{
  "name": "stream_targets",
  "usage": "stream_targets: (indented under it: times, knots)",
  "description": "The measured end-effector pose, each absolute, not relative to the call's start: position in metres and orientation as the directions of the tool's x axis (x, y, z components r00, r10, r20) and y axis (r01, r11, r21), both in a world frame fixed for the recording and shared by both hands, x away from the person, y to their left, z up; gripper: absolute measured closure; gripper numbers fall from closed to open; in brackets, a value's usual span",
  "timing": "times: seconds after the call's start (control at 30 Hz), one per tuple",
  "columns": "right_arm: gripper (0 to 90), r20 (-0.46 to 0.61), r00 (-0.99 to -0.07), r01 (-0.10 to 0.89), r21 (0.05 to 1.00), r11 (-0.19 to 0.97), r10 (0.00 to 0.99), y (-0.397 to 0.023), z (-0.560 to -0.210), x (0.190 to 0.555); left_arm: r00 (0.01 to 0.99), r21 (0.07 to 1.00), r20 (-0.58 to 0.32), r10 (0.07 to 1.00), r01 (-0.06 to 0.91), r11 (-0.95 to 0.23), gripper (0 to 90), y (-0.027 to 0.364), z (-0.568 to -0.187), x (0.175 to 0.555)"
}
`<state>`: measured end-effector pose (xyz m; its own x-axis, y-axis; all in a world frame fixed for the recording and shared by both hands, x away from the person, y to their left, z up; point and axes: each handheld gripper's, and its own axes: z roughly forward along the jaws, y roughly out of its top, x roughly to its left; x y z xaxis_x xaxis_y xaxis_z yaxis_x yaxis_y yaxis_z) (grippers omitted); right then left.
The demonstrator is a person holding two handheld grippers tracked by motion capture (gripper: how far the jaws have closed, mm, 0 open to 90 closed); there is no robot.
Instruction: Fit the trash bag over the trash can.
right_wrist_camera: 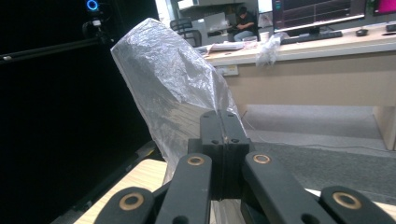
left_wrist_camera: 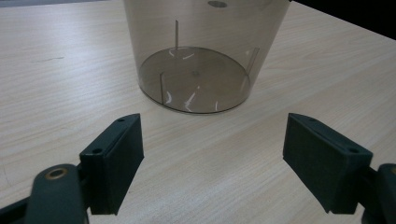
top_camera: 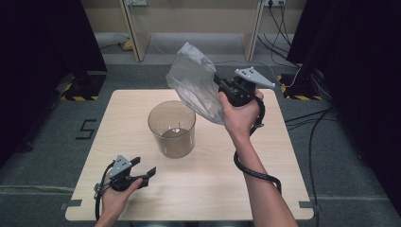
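A clear plastic bag (top_camera: 197, 85) hangs in the air above the table's far right part, puffed out and tilted up to the left. My right gripper (top_camera: 219, 81) is shut on its edge; in the right gripper view the closed jaws pinch the bag (right_wrist_camera: 173, 88) and the right gripper (right_wrist_camera: 220, 119) points up and away. A smoky transparent cup (top_camera: 171, 128) stands upright and empty on the middle of the table, below and left of the bag. My left gripper (top_camera: 143, 170) rests open near the table's front left, facing the cup (left_wrist_camera: 201, 51), with nothing in the left gripper (left_wrist_camera: 212, 154).
The wooden table (top_camera: 246, 184) stands on grey carpet. Behind it are a wooden desk frame (top_camera: 189, 28) and cables (top_camera: 302, 71) on the floor at the right. Black curtains (top_camera: 42, 42) close off both sides. A black cable (top_camera: 255, 170) trails from the right gripper over the table.
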<state>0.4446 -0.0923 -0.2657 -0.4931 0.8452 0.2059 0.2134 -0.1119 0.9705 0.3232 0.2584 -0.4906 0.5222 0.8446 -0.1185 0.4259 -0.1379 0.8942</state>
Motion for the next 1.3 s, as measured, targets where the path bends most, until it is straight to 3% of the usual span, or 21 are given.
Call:
stream_targets:
  times: [1.3]
  knots:
    - [90.0,0.259,-0.598,0.255,0.959,-0.127,0.758,-0.007,-0.269,0.462,0.512,0.901,-0.126,0.85,0.418,-0.118,19.6,0.264,-0.489,0.324]
